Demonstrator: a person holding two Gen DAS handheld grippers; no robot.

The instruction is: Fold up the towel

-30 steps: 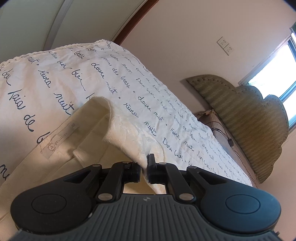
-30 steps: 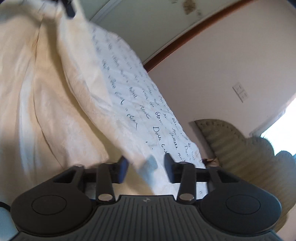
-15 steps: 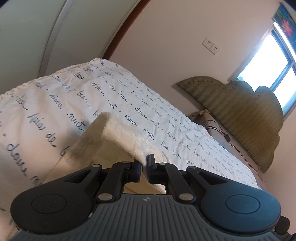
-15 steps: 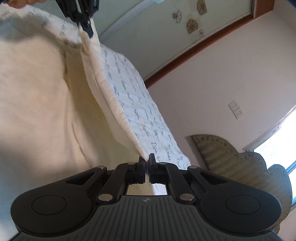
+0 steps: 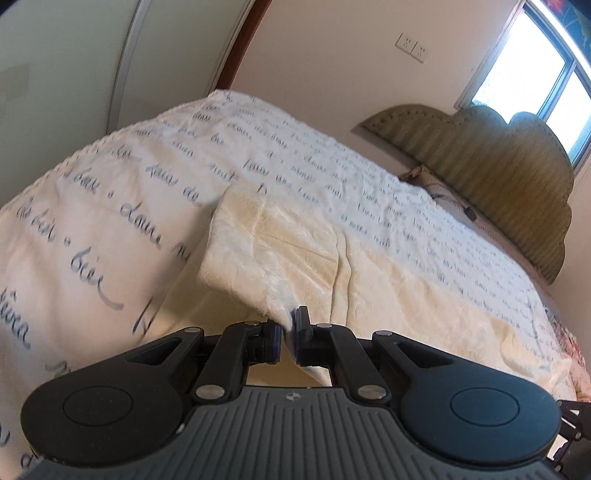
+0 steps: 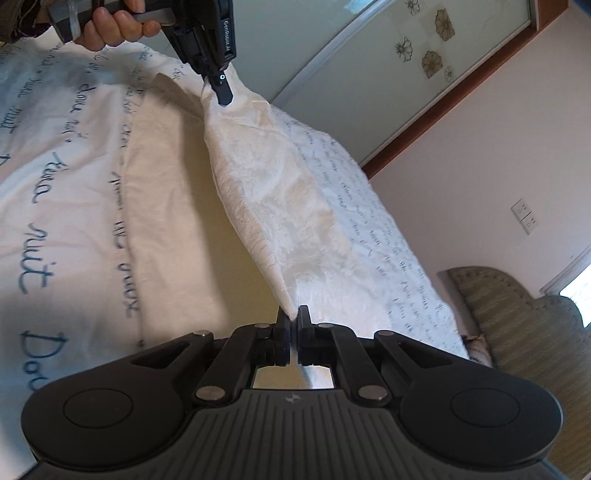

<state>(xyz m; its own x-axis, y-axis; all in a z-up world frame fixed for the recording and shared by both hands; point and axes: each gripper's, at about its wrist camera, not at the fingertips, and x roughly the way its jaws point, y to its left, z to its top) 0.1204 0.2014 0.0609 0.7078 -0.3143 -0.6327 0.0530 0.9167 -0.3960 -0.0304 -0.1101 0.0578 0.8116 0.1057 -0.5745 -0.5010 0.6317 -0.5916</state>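
The cream towel [image 5: 291, 243] lies partly folded on the bed, one corner lifted into my left gripper [image 5: 289, 325], which is shut on it. In the right wrist view the same towel [image 6: 280, 199] stretches as a taut raised edge between both grippers. My right gripper [image 6: 292, 320] is shut on its near corner. The left gripper [image 6: 218, 86] appears at the top, pinching the far corner, held by a person's hand [image 6: 110, 27].
The bedspread [image 5: 110, 206] with blue handwriting covers the bed under the towel. A green padded headboard [image 5: 491, 166] stands at the far end, by a window [image 5: 546, 70]. A wardrobe door [image 6: 369, 55] with flower decals and a wall socket [image 6: 524, 216] are behind.
My right gripper closed on the towel's corner. Both grippers then swung downward, so the bed top now shows and the held edge hangs lower and tauter over the bed.
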